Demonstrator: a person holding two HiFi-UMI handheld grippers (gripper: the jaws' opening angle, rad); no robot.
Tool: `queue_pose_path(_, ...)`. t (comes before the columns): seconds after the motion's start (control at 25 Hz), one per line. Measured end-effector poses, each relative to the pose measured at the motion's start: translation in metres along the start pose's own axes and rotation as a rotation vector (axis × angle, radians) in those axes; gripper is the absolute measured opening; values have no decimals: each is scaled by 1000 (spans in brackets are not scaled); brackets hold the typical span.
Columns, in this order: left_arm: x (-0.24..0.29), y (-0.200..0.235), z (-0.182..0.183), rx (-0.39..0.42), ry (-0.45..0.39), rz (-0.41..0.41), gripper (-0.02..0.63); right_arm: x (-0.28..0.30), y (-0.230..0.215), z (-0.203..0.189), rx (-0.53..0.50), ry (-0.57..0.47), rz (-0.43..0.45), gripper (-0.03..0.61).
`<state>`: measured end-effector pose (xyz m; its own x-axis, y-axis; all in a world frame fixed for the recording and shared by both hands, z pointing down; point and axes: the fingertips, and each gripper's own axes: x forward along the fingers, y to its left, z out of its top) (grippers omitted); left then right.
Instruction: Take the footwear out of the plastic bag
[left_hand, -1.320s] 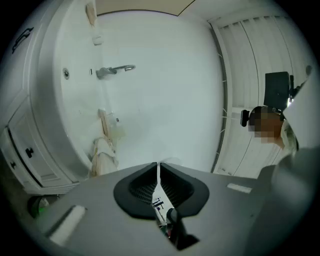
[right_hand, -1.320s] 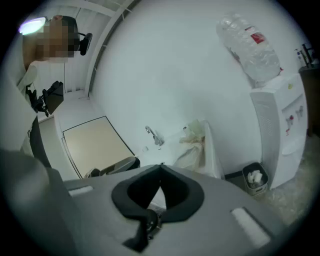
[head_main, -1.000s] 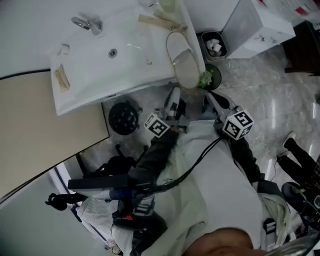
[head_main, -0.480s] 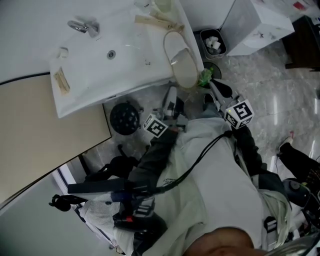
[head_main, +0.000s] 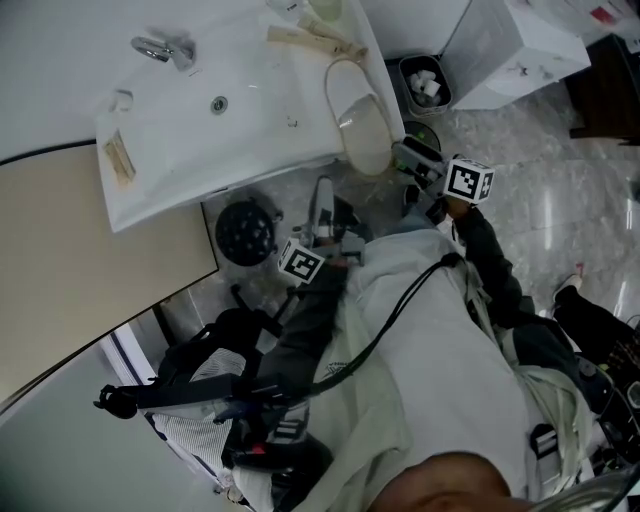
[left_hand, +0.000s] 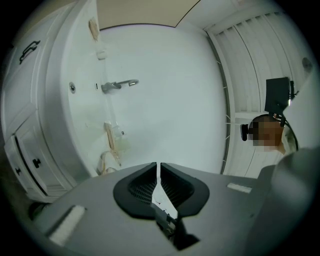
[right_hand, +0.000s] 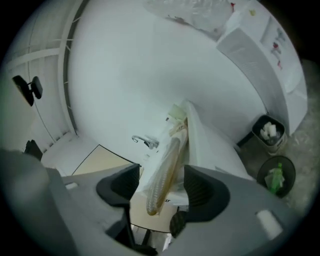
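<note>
One slipper (head_main: 360, 120) | long axis along sink's (head_main: 190, 150) right rim | pointing front-to-back

white basin (head_main: 250, 120) | grey marble floor (head_main: 560, 190) | black waste bin (head_main: 424, 104)

Bathroom. White washbasin (head_main: 250, 125) with chrome tap (head_main: 165, 47) and drain (head_main: 218, 103) ahead of left gripper (head_main: 322, 195). Small waste bin (head_main: 409, 82) just beyond right gripper (head_main: 412, 158). Glossy marble floor (head_main: 560, 200) below both.
</note>
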<state>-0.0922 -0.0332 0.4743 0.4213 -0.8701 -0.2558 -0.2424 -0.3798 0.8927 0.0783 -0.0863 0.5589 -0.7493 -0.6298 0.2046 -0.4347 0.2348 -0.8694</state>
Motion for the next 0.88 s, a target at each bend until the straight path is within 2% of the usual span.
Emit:
queue_pose_path(0.08,-1,0,3,-14,-22,2,3,11,-1,-10,87,39,12,268)
queue_pose_path(0.2,-3,0,7,-10,-41,6,5,25,-3,-28,276,110,-3,268)
queue_pose_path(0.28,-4,1,7,-10,-53,11,5,35,-5,-33,319,147,22,268)
queue_pose_path(0.36,-7,2,7,-12,-61,16,6,37,-7,-35,311,163,41,257)
queue_pose_path(0.44,-7,2,6,-17,-65,17,8,34,-8,-36,276,176,31,127)
queue_pose_path(0.52,-5,3,5,-32,-62,11,17,33,-4,-31,196,175,32,95)
queue_pose_path(0.64,-1,6,3,-70,-55,2,85,31,9,-23,92,162,74,86)
queue_pose_path(0.88,8,15,10,-105,-27,-16,292,-13,66,1,5,178,312,51)
